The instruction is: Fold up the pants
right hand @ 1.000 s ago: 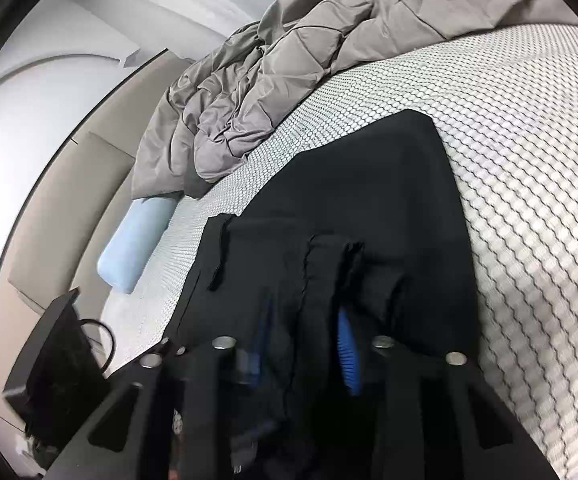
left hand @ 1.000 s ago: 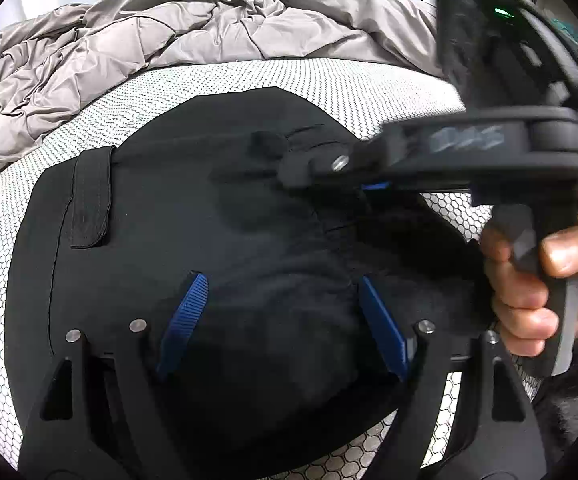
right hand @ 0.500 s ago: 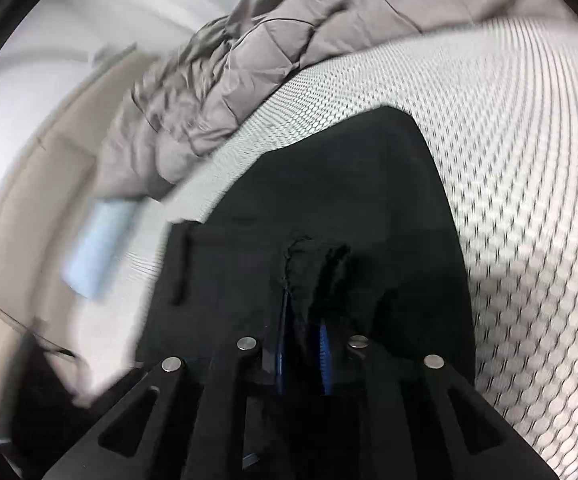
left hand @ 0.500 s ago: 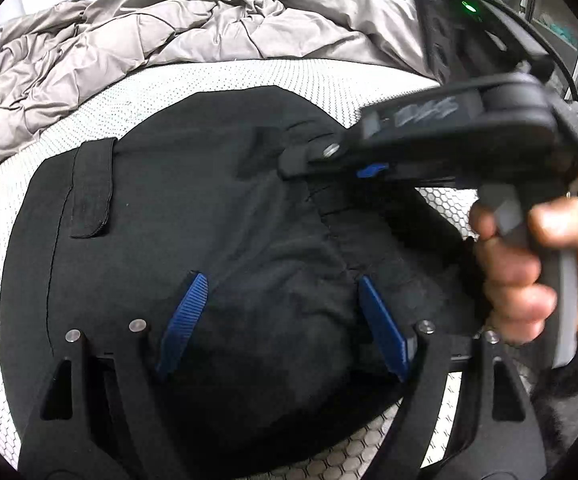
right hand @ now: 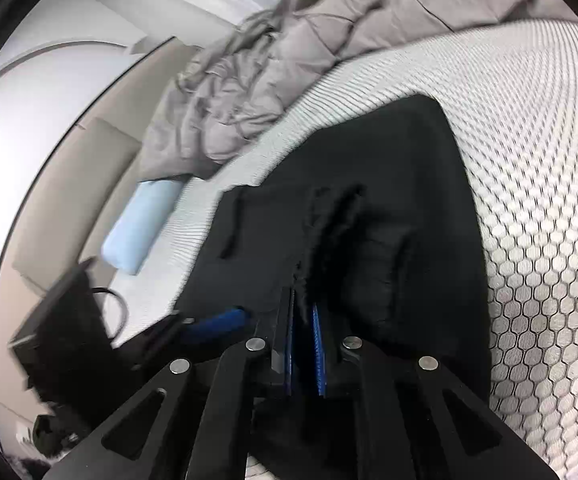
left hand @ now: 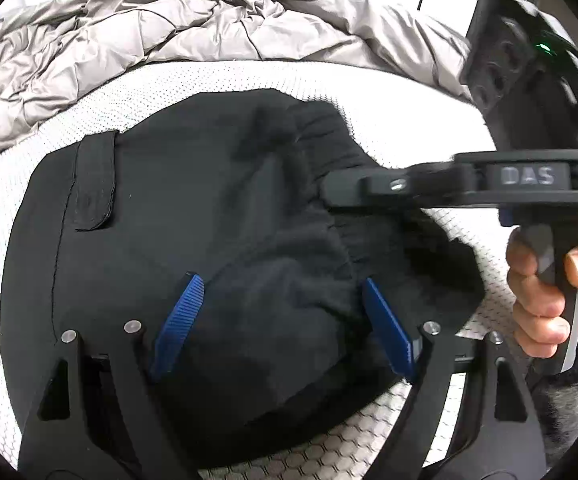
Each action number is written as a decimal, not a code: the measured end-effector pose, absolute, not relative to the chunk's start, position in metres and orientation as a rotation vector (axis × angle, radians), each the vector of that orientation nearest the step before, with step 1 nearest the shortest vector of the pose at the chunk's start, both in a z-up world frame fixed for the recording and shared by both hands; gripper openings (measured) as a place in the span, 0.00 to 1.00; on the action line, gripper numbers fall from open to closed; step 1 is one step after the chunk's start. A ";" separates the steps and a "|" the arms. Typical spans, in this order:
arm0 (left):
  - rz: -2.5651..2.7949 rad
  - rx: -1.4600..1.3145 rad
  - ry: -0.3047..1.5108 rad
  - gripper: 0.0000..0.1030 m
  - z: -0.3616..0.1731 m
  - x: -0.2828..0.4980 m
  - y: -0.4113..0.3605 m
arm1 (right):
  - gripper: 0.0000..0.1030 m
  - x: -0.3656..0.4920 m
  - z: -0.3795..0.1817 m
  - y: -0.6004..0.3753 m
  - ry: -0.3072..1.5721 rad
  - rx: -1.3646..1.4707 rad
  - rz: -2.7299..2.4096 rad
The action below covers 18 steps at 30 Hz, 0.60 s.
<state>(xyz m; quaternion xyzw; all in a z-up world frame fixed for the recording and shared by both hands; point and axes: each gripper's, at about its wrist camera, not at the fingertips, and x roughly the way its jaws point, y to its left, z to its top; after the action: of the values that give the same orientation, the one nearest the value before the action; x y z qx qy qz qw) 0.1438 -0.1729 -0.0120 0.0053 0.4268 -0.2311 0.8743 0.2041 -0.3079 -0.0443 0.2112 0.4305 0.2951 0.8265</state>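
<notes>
One pair of black pants lies on a bed whose cover bears a white honeycomb pattern. Two grippers are present. The left gripper hangs over the near part of the pants, its jaws spread and opening; bunched fabric rises between the two blue pads without being pressed. The right gripper is clenched on a gathered ridge of the pants' cloth; in the left wrist view it reaches in from the right, held by a hand. One grey quilt is heaped along the far side of the bed. One pale blue pillow lies at the bed's left edge in the right wrist view, beside one dark box with a cable. In the right wrist view the garment's long axis runs from the gripper away toward the quilt, ending in a straight far edge short of it. One flap lies flat near the pants' left edge. Bare cover lies open to the right of the pants and in a band between pants and quilt.
</notes>
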 end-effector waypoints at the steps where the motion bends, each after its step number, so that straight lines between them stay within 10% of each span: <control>1: -0.495 0.003 0.891 0.78 -0.010 0.142 -0.172 | 0.07 0.199 -0.040 -0.311 0.905 0.446 0.632; 18: -0.372 -0.085 0.777 0.81 0.026 0.133 -0.088 | 0.45 0.183 -0.058 -0.335 1.009 0.391 0.544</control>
<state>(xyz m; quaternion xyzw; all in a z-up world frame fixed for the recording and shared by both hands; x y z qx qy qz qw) 0.1329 -0.0877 0.0261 -0.0411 0.3763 -0.1802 0.9079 0.1827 -0.3347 -0.0578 0.1840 0.4743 0.2557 0.8221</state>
